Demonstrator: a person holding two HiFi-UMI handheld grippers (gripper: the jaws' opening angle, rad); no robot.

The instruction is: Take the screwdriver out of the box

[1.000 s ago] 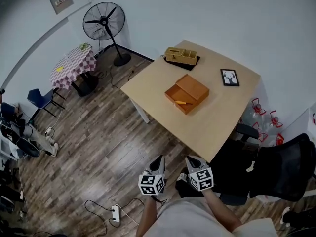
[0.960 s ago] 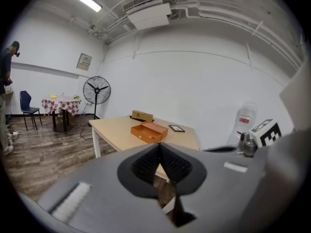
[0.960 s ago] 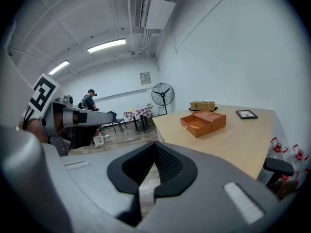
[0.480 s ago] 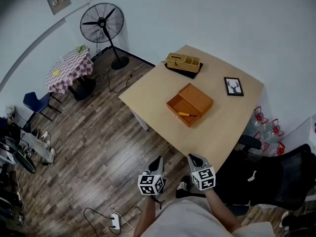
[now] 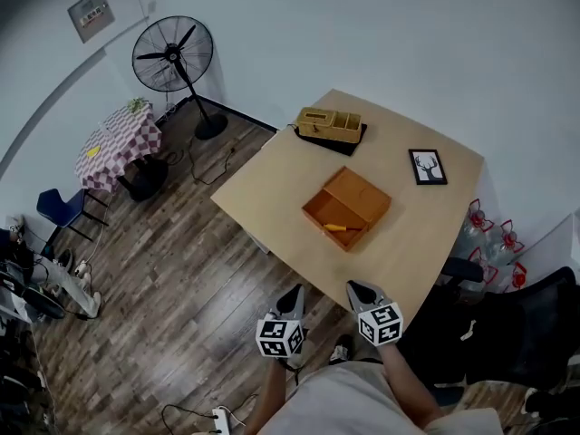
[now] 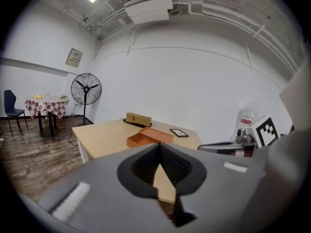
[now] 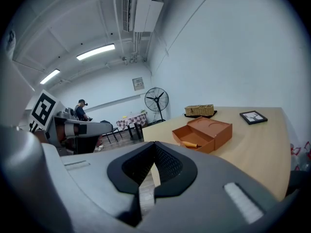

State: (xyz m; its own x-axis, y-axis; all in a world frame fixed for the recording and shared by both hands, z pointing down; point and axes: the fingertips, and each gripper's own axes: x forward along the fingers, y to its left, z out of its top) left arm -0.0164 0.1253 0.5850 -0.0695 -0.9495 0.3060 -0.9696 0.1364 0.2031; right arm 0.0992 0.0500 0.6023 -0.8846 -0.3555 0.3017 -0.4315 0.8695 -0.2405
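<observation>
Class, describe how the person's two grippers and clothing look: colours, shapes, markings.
Left gripper and right gripper match: grey bodies tapering to pointed jaws, black ribbed pads inside, each carrying a white cube printed with black square markers. The person wears a pale top.

A pale wooden table (image 5: 263, 175) stands cornerwise on the plank floor (image 5: 172, 270). Near its middle lies an open orange box (image 5: 361, 196), its lid folded back toward 1 o'clock. At 11 o'clock from the box, by the far corner, a dark tray (image 5: 324, 141) carries a wicker basket (image 5: 328, 122). At 2 o'clock, well apart, a small framed picture (image 5: 427, 166) lies flat.
</observation>
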